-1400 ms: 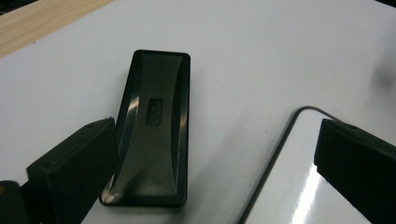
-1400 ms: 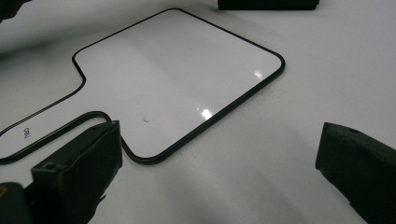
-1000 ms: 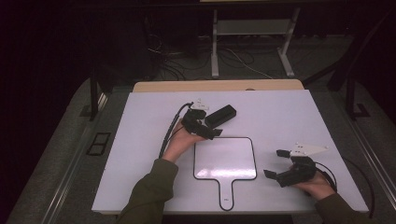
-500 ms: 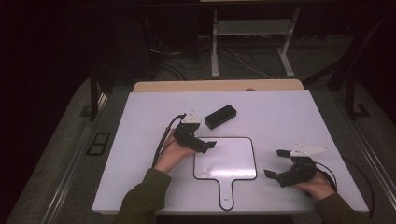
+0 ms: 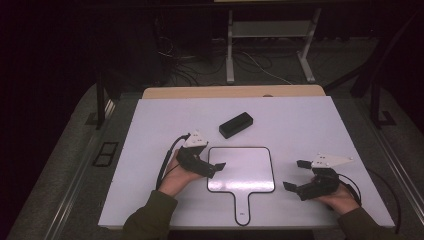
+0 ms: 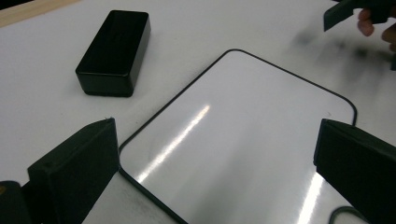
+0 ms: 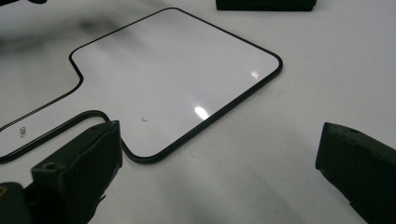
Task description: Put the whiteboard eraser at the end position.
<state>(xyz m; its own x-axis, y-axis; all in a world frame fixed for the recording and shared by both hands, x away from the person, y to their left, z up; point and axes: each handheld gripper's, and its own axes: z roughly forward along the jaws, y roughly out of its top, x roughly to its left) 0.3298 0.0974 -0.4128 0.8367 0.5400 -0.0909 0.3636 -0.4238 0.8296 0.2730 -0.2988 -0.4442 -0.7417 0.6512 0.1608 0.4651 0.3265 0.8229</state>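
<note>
A white paddle-shaped board [image 5: 241, 170] with a black rim lies flat on the white table [image 5: 300, 120], its handle [image 5: 241, 207] pointing at the near edge. Behind it lies a black rectangular block [image 5: 235, 125]. My left gripper [image 5: 214, 170] hovers over the board's left edge, open and holding nothing. In the left gripper view its jaws stand wide apart [image 6: 215, 172] over the board [image 6: 243, 130], with the block [image 6: 114, 51] beyond. My right gripper [image 5: 295, 175] sits right of the board, open and holding nothing; its view [image 7: 219, 172] looks across the board [image 7: 177, 70].
The table's near edge lies just behind both hands. A tan strip [image 5: 235, 91] runs along the far edge. Beyond it, cables and a metal stand [image 5: 270, 45] lie on the dark floor. Bare white surface spreads to the left and far right of the board.
My left gripper has drawn back from the black block toward the near side and now hangs over the board's left edge. The block lies where it was. The right gripper has not moved.
</note>
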